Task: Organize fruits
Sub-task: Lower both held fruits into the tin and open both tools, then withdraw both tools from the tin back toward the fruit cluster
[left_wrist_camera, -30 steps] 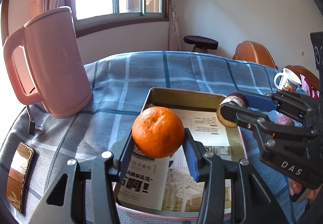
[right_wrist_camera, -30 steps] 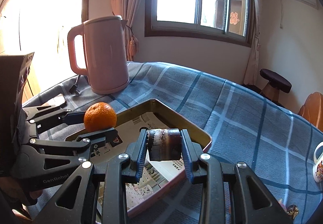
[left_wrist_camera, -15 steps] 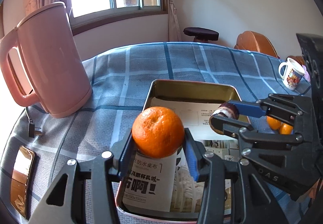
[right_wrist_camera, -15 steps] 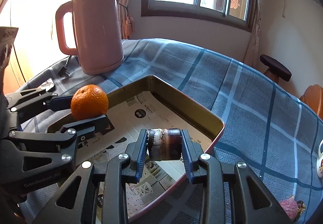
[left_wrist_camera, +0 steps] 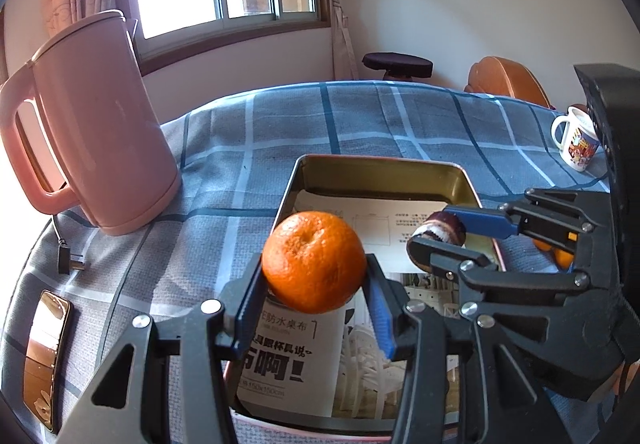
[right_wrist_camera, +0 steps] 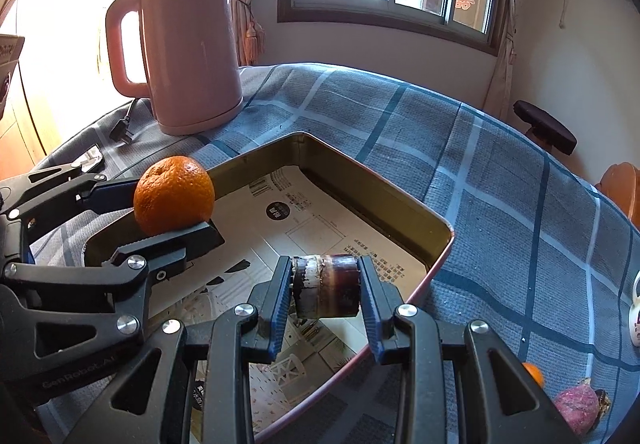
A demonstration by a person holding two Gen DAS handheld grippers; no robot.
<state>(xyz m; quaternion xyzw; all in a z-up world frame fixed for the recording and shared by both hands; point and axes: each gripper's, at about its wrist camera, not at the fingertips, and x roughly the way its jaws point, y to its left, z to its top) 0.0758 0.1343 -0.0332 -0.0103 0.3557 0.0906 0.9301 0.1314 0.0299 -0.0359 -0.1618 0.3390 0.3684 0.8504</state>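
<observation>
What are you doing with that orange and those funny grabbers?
A person is sorting fruit with two tongs. The left tongs grip an orange, and the right tongs grip a dark stubby piece of sugarcane. Both hang over a metal tray lined with printed paper, on a blue checked tablecloth. Nothing lies in the tray yet.

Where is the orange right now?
The orange is pinched in the left tool, held above the near left corner of the paper-lined metal tray, with the pink kettle further left.
</observation>
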